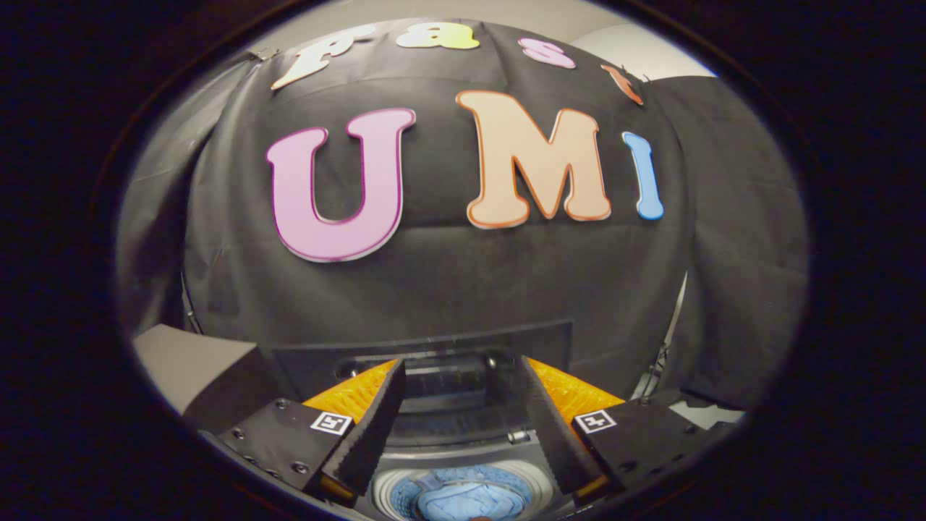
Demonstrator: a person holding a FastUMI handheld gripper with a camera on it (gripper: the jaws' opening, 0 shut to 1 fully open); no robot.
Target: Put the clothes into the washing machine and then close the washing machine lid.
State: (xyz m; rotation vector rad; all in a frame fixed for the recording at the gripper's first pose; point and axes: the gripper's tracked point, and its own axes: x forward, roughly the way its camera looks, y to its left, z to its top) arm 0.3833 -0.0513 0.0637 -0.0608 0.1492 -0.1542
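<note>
**Jaws wide apart above the open drum, holding nothing**

The gripper (463, 420) hangs with its fingers spread wide and nothing between them. Below the fingertips, in the gap, lies the round drum of the washing machine (506, 452), cut off at its near side. Blue clothes (463, 501) sit inside it, only partly visible; how many pieces cannot be told. Just beyond the fingers the dark lid (441, 347) stands raised, its lower part hidden behind them. A grey box (192, 362) sits off the left finger.
</note>
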